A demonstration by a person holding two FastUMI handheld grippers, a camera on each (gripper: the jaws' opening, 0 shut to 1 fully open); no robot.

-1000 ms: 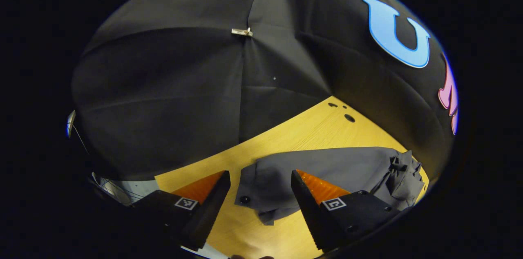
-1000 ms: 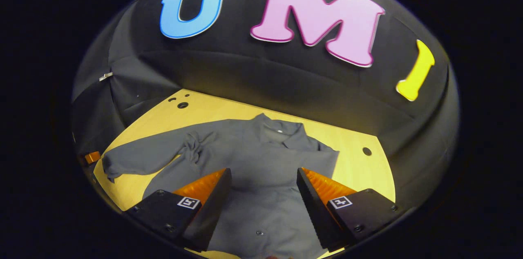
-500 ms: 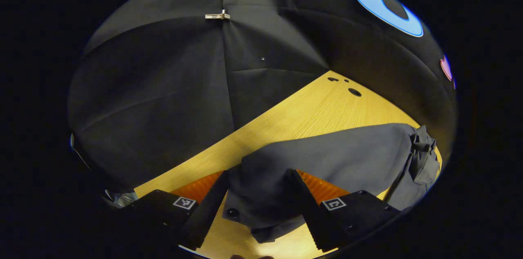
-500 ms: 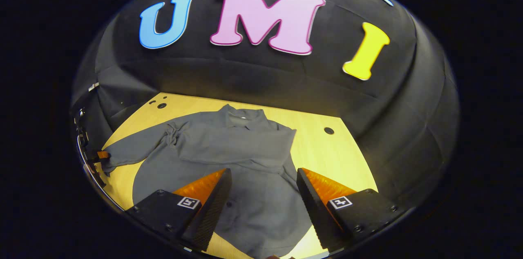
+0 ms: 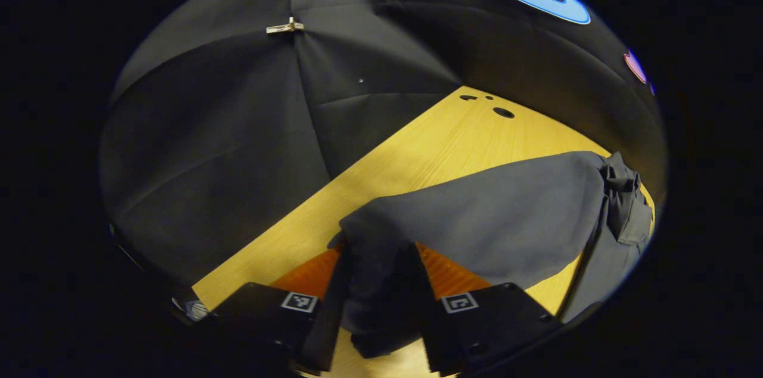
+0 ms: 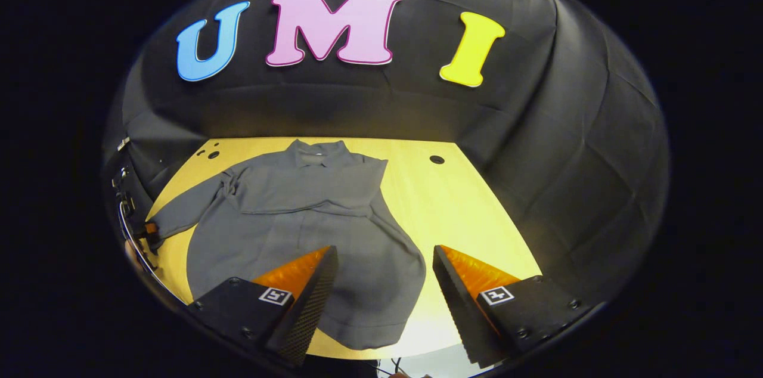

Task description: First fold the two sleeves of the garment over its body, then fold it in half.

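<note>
Two views are described in turn. In the left gripper view, the left claw (image 5: pixel 377 297) is seen closed to a narrow gap on the cuff end of the garment's sleeve (image 5: pixel 477 217); grey cloth is bunched between both fingers (image 5: pixel 326 318) and is pressed by them. The sleeve is stretched from the claw toward the right of the view, where it is gathered into folds at the shoulder. Beneath it, the yellow wooden desk (image 5: pixel 441 145) is visible, with small dark holes near its far corner.

In the right gripper view, the right claw (image 6: pixel 384 300) is held wide open above the near edge of the desk (image 6: pixel 471 217), with nothing between its fingers. The grey garment (image 6: pixel 310 229) is laid flat on the desk, collar toward the booth wall and hem toward the camera. One sleeve is folded across the chest. The other sleeve (image 6: pixel 179 217) is extended to the left edge of the view, where its end is met by the left claw (image 6: pixel 146 228), seen small and far off.
</note>
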